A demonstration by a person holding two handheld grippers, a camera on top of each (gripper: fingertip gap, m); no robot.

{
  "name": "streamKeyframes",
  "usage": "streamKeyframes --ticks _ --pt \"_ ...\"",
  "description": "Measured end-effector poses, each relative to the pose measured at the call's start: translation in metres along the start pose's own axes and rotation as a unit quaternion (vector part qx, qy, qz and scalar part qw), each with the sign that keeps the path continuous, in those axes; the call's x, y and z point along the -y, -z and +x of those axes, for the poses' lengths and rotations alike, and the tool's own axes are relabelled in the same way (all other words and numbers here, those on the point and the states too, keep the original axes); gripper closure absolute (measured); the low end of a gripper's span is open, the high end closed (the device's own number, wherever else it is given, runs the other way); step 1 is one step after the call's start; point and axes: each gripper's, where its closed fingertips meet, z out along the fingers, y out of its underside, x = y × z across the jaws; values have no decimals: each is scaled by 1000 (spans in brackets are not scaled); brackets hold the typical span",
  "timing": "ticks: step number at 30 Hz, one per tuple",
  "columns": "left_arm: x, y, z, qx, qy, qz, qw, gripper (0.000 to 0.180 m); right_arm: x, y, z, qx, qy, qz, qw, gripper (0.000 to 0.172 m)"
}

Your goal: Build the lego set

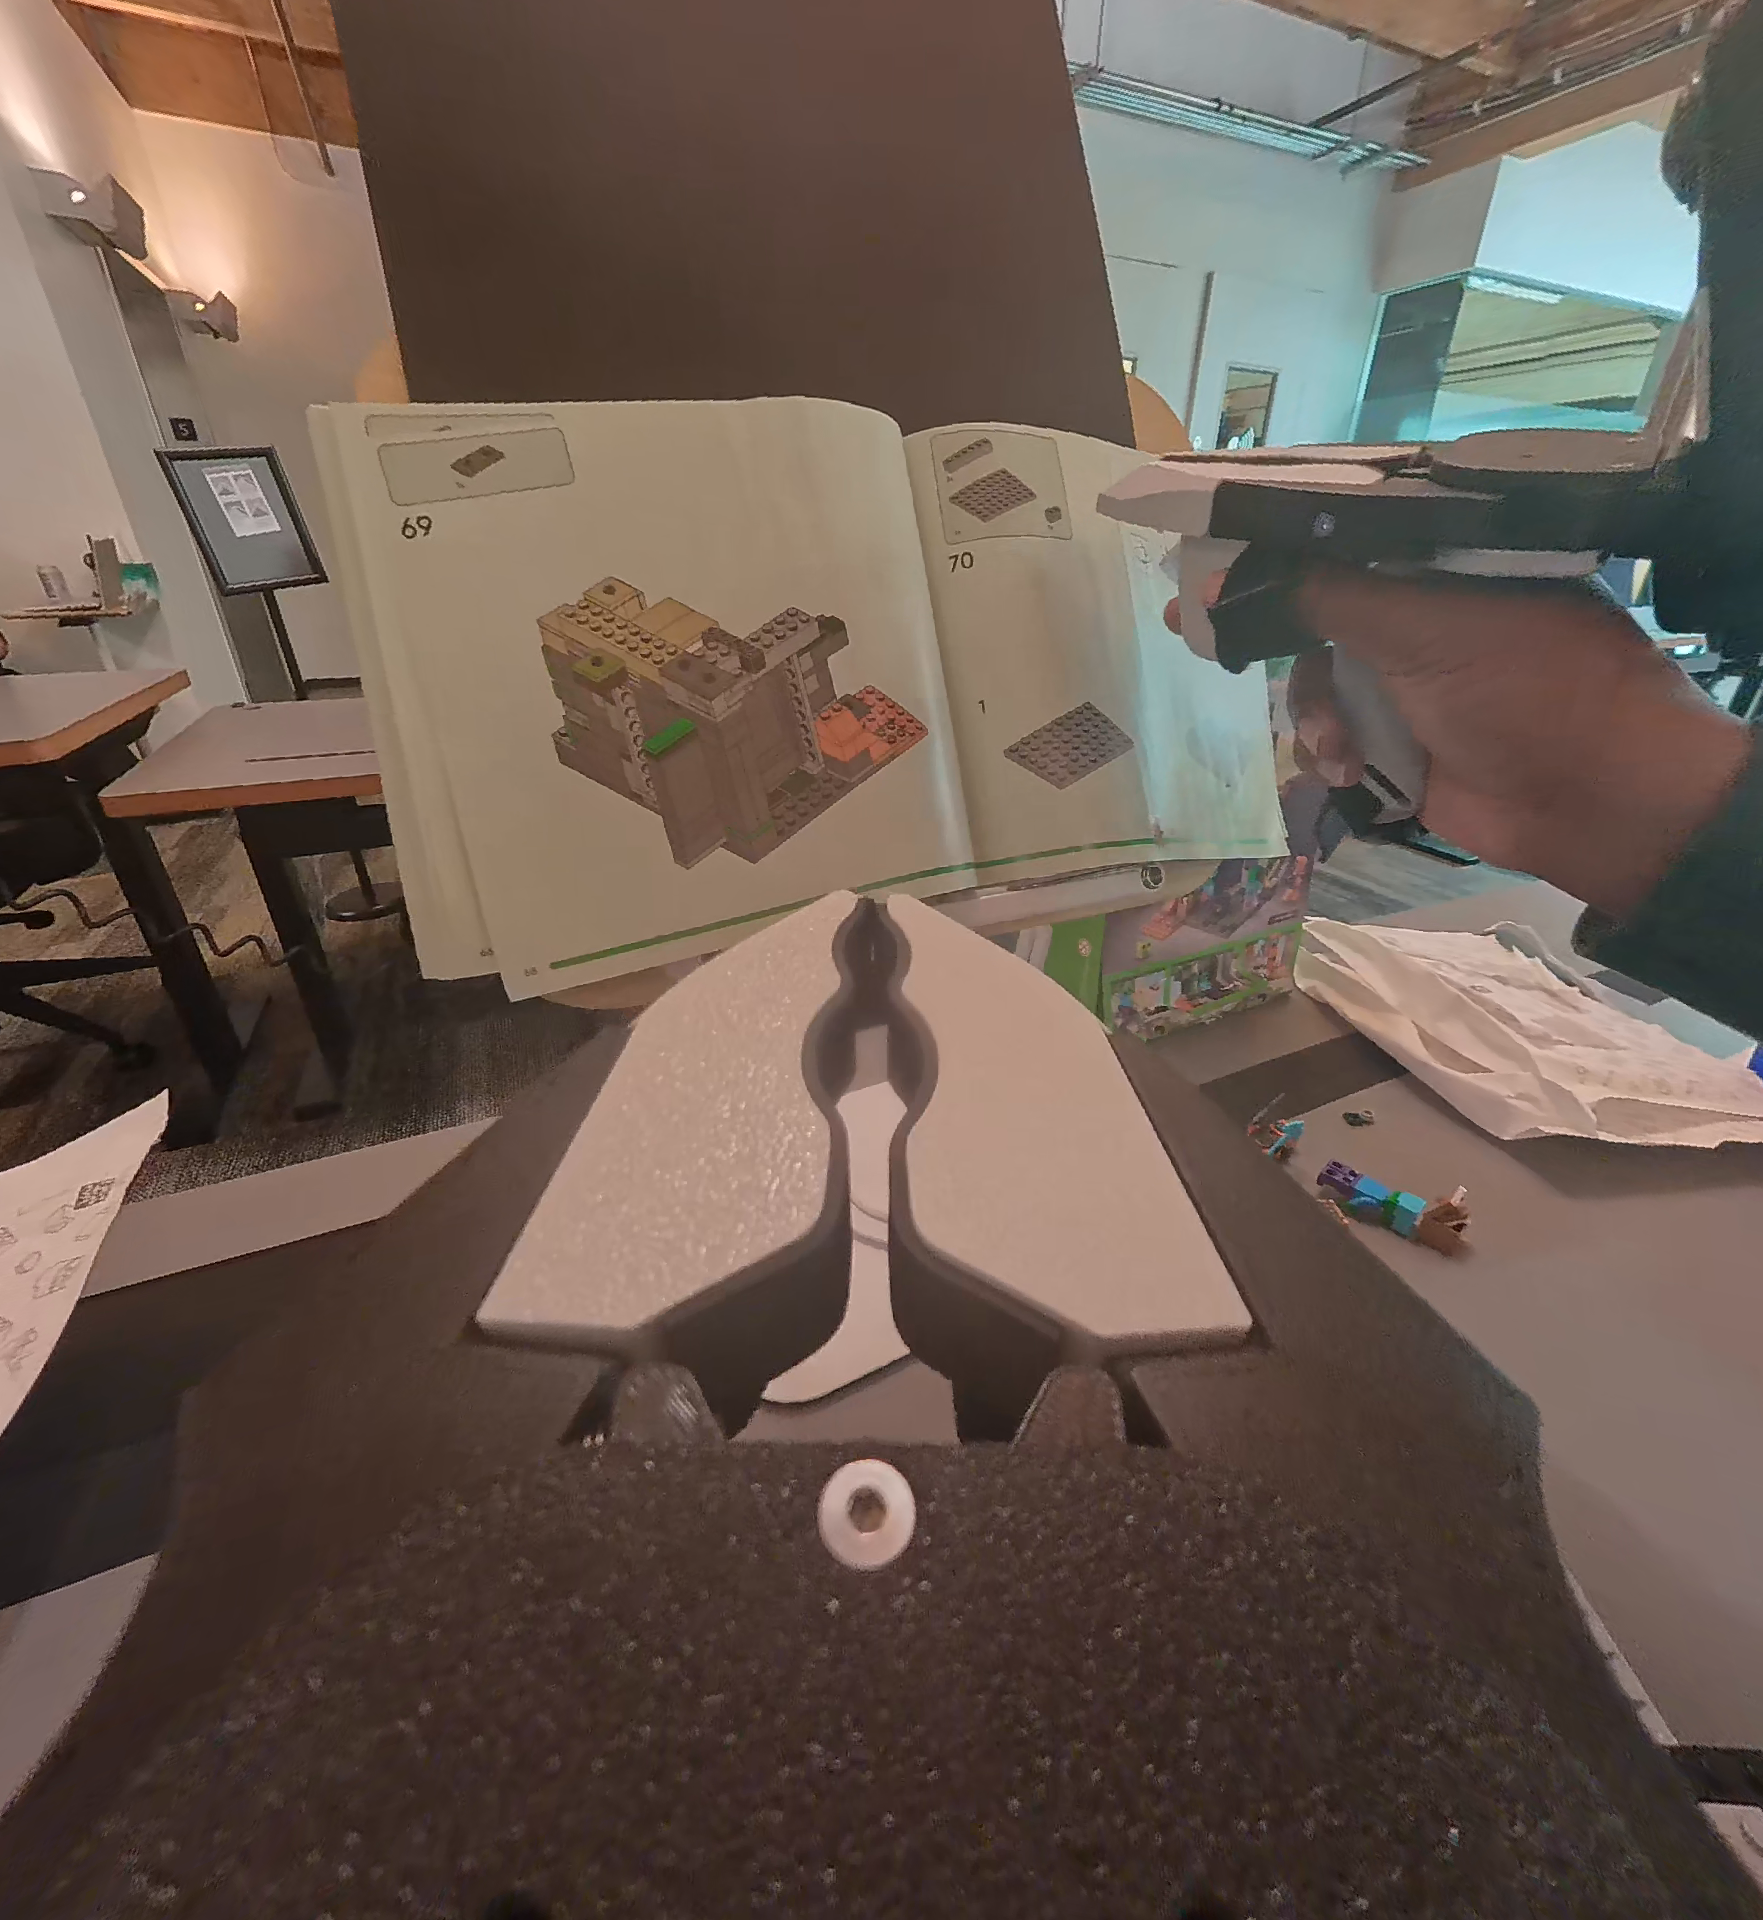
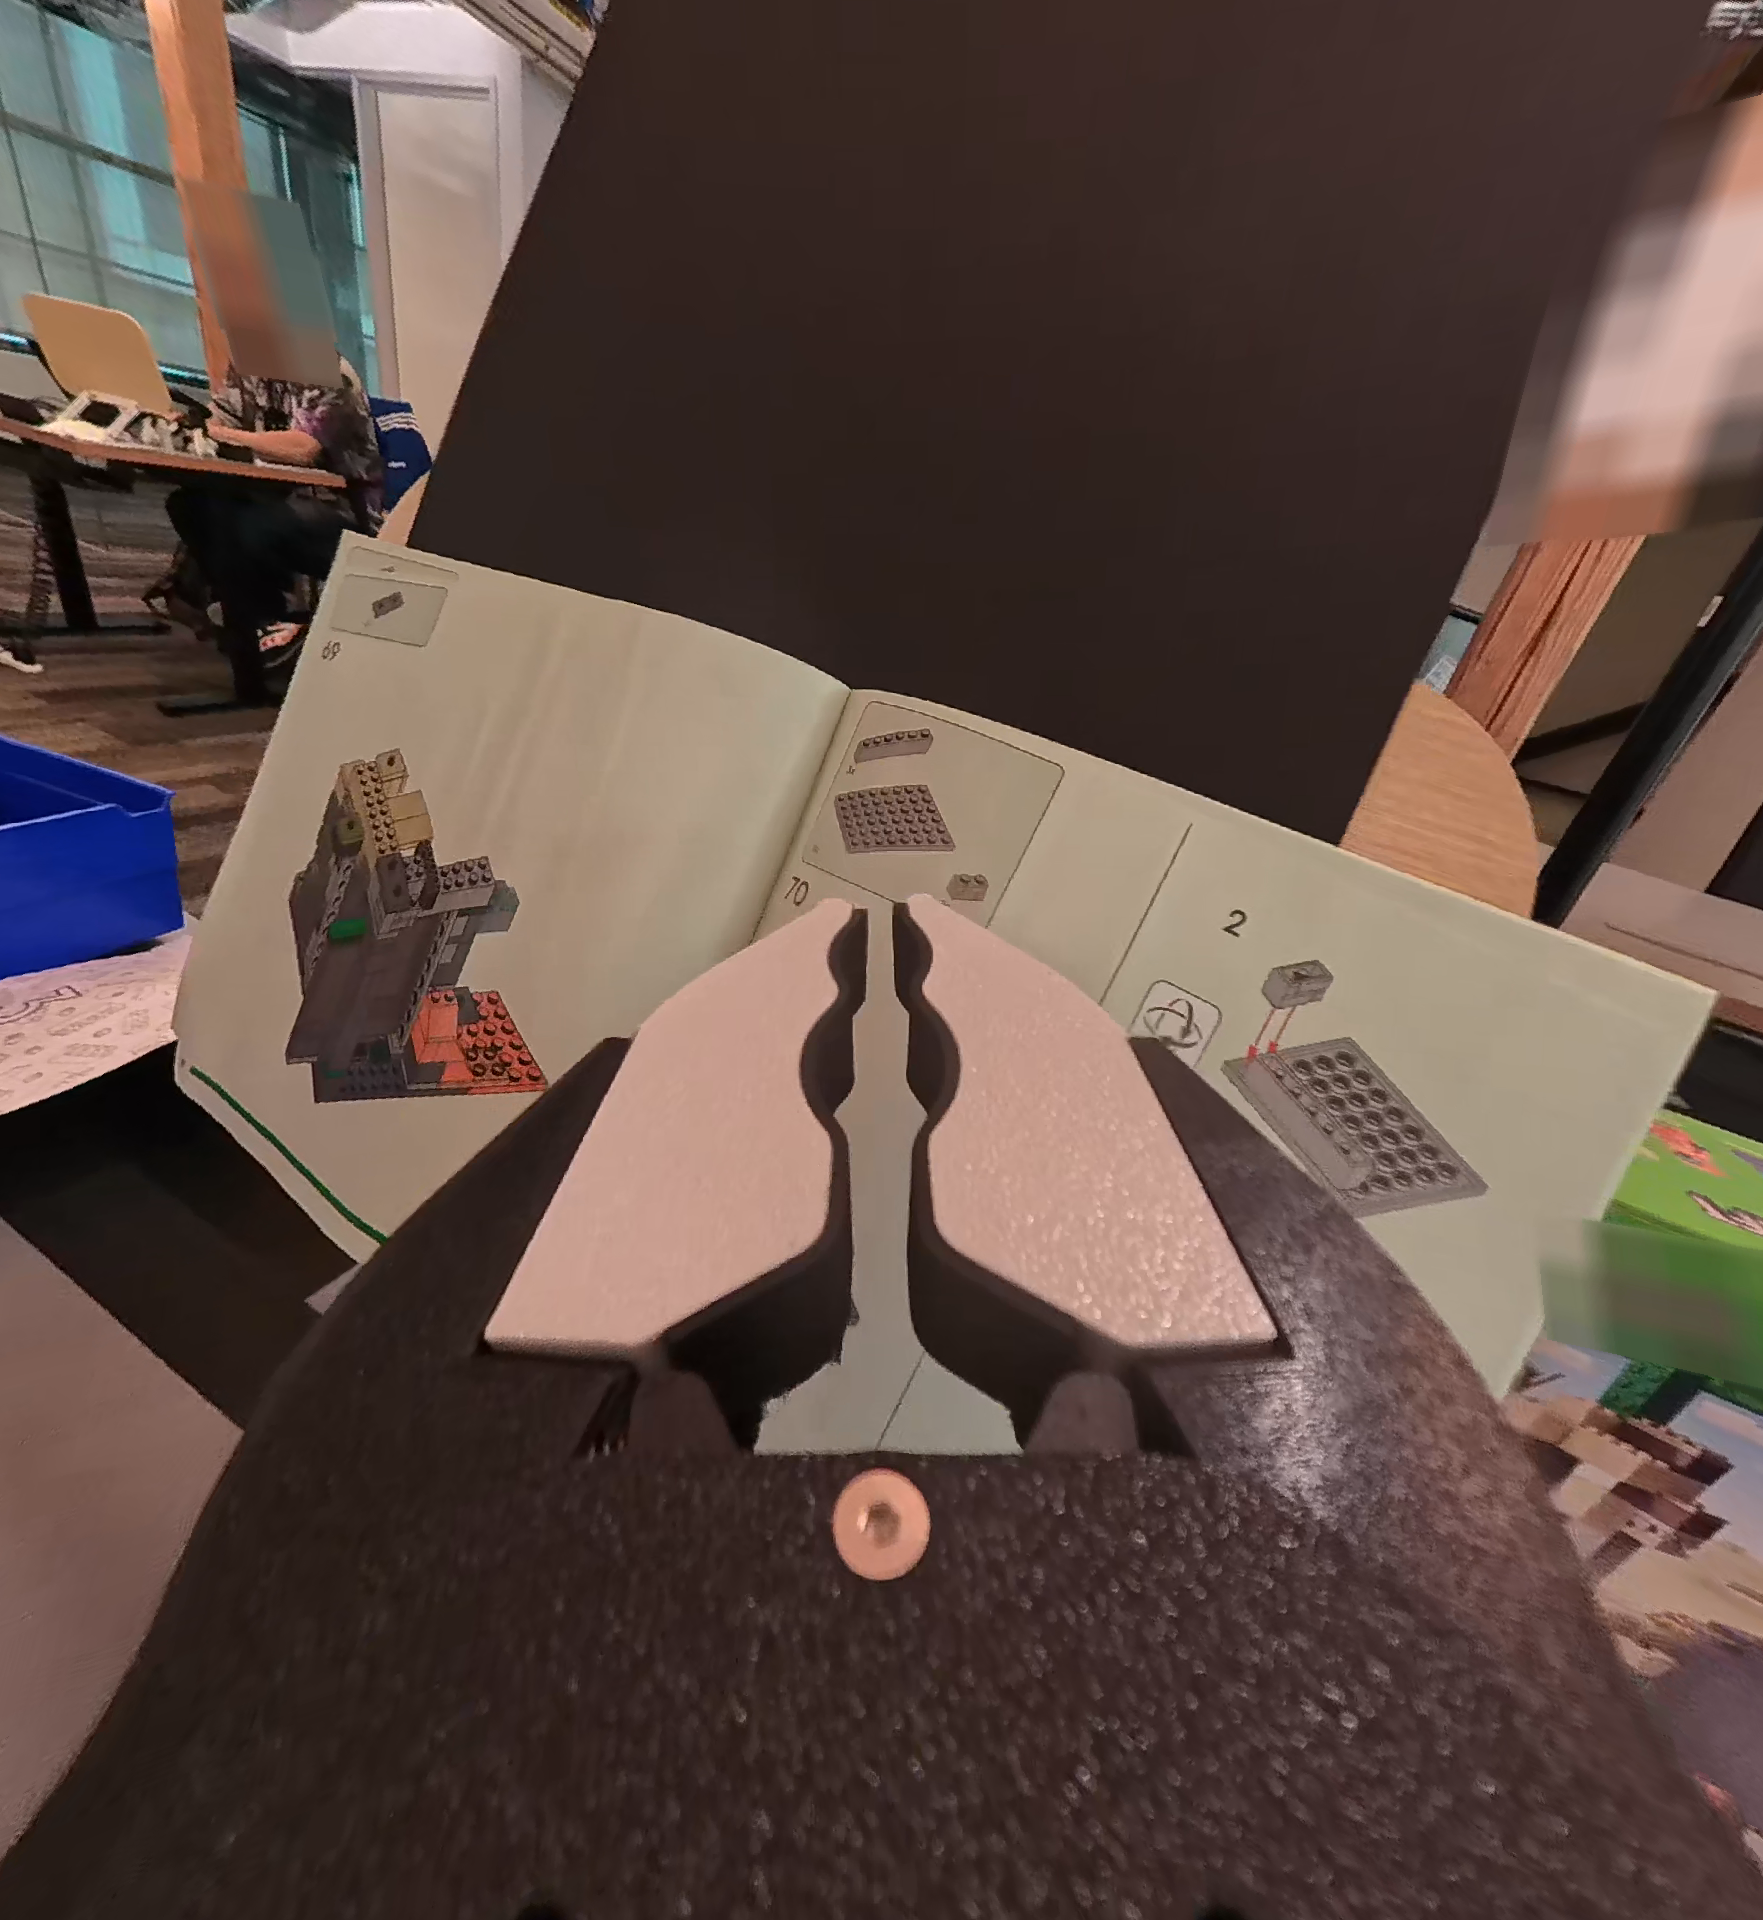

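Paper booklet (image 1: 752,665) propped open ahead; left gripper (image 1: 866,914) fingers closed, bare; right gripper (image 2: 882,914) fingers narrowly parted over page.

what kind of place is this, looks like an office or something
Probably an open-plan office or shared workspace. Wood-topped desks on dark frames stand on patterned carpet, a person sits working at another desk, and exposed wooden ceiling beams run overhead. A building-brick instruction booklet stands propped open on the near table.

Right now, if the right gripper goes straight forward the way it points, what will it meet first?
Most likely the open instruction booklet. The right gripper points at its right-hand page near the fold, with nothing visible between. How far away the page stands is hard to judge.
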Motion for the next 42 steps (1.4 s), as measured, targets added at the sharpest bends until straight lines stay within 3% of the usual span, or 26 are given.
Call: streamKeyframes --ticks 14,20,24,32,38,42 --pt "-7 -2 10 -21 2 -19 1000 180 -11 25 10 -7 2 -10 1000 171" --pt "-15 -4 19 -30 -11 -30 999 180 -27 83 -4 -17 -12 10 1000 172" --pt "-14 -4 30 -40 -29 -29 998 180 -56 128 -21 -15 -47 4 999 171" --pt "19 12 41 -75 -33 -10 997 172 -116 201 -57 14 -119 -41 992 171" --pt "79 68 -17 -60 -84 -18 994 166 -126 232 -60 35 -108 -60 992 169" --pt "69 119 -98 -1 -152 -119 981 163 -131 240 -60 62 -115 -51 990 171"
